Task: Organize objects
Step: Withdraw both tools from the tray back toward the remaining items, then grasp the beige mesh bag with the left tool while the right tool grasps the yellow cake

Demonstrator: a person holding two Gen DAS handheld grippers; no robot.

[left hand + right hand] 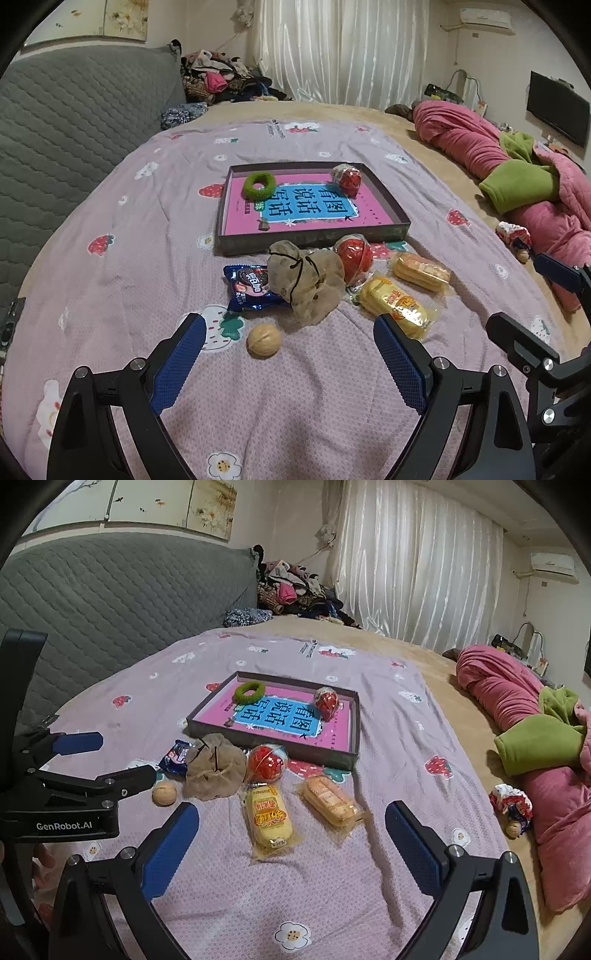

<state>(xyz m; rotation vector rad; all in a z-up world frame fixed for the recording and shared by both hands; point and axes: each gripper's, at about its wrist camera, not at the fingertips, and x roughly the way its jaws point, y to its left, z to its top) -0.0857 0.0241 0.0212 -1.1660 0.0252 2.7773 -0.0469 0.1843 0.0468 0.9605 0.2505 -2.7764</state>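
Note:
A shallow dark tray (pixel 314 242) (pixel 273 747) with a pink book inside lies on the bed and holds a green ring (pixel 259 184) (pixel 250 692) and a red wrapped ball (pixel 348 179) (pixel 327 701). In front of it lie a walnut (pixel 263 340) (pixel 164 793), a blue snack packet (pixel 248 286) (pixel 176 756), a beige cloth pouch (pixel 306 286) (pixel 214 768), a second red ball (pixel 353 256) (pixel 265 763) and two yellow cake packs (pixel 400 306) (pixel 269 818), (pixel 421 271) (pixel 330 801). My left gripper (pixel 290 334) is open just before the walnut. My right gripper (pixel 291 819) is open around the near cake pack's position, above the bed.
A lilac strawberry-print sheet (pixel 295 406) covers the bed. A grey quilted headboard (pixel 74 122) stands at left. A pink and green blanket roll (pixel 546 746) lies at right, with a small doll (pixel 511 805) beside it. Clothes are piled at the back (pixel 295 590).

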